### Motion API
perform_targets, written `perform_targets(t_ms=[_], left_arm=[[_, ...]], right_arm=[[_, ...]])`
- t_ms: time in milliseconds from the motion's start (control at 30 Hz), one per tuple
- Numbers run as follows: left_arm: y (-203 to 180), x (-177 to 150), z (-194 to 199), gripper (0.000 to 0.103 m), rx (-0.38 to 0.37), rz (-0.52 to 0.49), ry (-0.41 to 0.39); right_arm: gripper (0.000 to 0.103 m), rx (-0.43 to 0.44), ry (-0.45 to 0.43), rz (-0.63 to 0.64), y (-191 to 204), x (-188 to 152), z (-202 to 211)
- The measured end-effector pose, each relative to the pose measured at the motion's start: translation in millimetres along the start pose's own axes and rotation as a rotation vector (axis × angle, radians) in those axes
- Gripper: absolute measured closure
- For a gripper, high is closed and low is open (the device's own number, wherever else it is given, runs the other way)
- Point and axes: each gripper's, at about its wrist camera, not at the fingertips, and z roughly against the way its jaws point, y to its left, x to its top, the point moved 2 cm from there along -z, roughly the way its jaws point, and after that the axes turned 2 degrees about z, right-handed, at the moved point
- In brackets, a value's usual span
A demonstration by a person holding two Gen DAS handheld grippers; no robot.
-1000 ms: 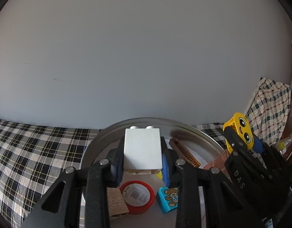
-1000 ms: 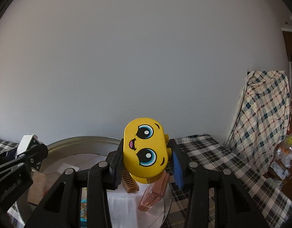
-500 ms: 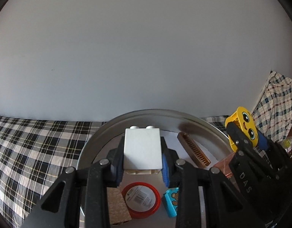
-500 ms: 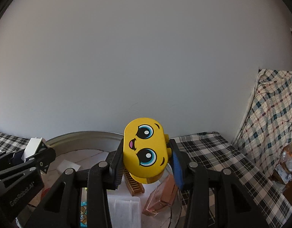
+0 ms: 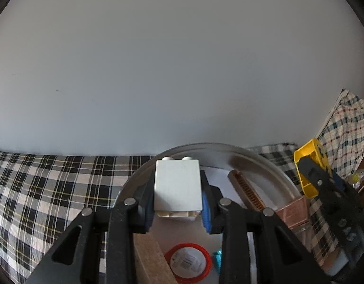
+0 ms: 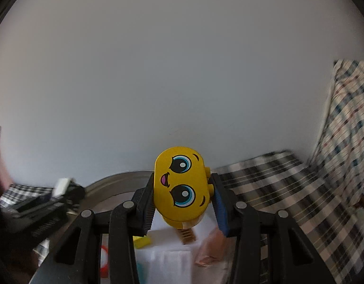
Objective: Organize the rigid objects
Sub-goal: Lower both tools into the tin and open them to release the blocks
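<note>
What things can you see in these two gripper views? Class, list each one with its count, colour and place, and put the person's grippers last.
White block: one, white, held above the tray.
Face block: one, yellow with a cartoon face, held above the tray's right side.
Tray: one, round, silver, on the checked cloth.
Comb: one, brown, in the tray.
Tape roll: one, red rim, in the tray.
Wooden block: one, tan, in the tray.
Checked cloth: one, black and white, under the tray.
Left gripper: one, black, shut on the white block.
Right gripper: one, black, shut on the face block.
</note>
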Motion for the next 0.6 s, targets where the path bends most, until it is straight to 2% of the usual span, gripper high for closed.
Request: perform_targets(t_ms=[133,200,267,400,500,600], left_arm=[[-9,9,-18,0.073,0.095,-0.084,0.024],[-6,15,-33,0.073,0.058,-0.059,0.108],[3,21,-47,0.073,0.010,0.010,0.203],[4,27,-57,0.073,0.058,-0.015,0.241],[-1,24,-66,0.073,0.067,-0.036,0.281],[-9,17,-74,0.074,0.080,-0.052,0.312]], right_arm=[[0.058,0.045,0.128,0.032,12,12,-23],[0.058,0.040,0.200,0.022,14,17,-41],[0.058,0.046,0.257,0.002,15,19,-57],[0.058,0.030,0.356,-0.014,20,18,-86],[0.058,0.030,0.427,-0.036,22,12,-103],[0.057,0.040,0.466,-0.048,25,3,-113]])
